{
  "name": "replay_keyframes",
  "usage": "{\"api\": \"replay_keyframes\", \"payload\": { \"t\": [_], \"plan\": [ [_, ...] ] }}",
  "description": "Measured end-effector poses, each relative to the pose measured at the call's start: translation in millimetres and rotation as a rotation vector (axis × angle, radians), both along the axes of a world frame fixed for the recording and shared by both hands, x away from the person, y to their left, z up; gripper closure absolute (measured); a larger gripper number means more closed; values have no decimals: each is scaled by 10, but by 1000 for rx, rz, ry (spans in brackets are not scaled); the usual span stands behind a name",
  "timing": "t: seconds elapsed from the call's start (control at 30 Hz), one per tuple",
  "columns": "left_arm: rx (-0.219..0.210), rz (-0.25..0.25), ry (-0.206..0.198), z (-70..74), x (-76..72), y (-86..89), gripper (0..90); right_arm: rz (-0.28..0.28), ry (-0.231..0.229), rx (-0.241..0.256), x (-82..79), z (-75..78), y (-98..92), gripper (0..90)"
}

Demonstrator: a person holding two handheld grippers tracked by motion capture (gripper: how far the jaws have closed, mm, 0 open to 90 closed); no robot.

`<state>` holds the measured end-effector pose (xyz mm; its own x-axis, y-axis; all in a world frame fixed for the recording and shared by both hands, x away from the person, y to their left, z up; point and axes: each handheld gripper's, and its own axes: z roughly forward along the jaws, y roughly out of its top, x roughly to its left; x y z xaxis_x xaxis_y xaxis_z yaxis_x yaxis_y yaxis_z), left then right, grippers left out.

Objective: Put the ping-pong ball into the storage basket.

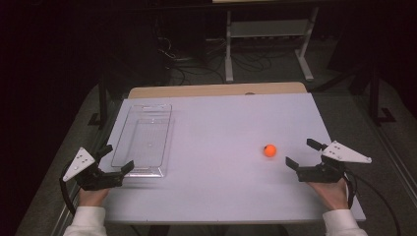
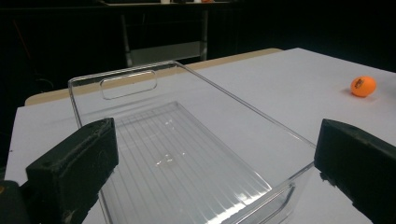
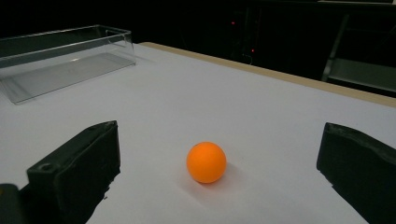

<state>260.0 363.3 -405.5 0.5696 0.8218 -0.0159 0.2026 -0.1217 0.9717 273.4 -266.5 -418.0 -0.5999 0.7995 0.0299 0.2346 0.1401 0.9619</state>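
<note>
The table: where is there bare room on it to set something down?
The widest free patch of the table lies between the clear tray and the orange ball. The strip beyond the ball, toward the far edge, is bare too. It is tight only at the tray's near end, by the left gripper, and between the ball and the right gripper.
</note>
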Motion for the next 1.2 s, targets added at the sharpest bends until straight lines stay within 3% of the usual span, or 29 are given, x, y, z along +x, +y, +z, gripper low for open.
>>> {"api": "replay_keyframes", "payload": {
  "t": [0.17, 0.37, 0.63, 0.77, 0.87, 1.2],
  "plan": [
    [-28, -3, -7, 48, -33, -31, 0, -3, 4, -2, -12, -12, 4, 0],
    [8, -23, 22, 41, 30, -118, 0, 2, 9, -3, 1, -24, 22, 0],
    [126, -106, 78, 76, 103, -306, 0, -3, 8, -5, 3, -32, 0, 0],
    [140, -131, 85, 118, 125, -343, 0, -5, 10, -7, 8, -36, -4, 0],
    [179, -159, 90, 220, 159, -399, 0, -3, 15, -8, 8, -40, 3, 0],
    [247, -219, 100, 385, 243, -584, 0, -9, 13, -4, -2, -35, -9, 0]
  ]
}}
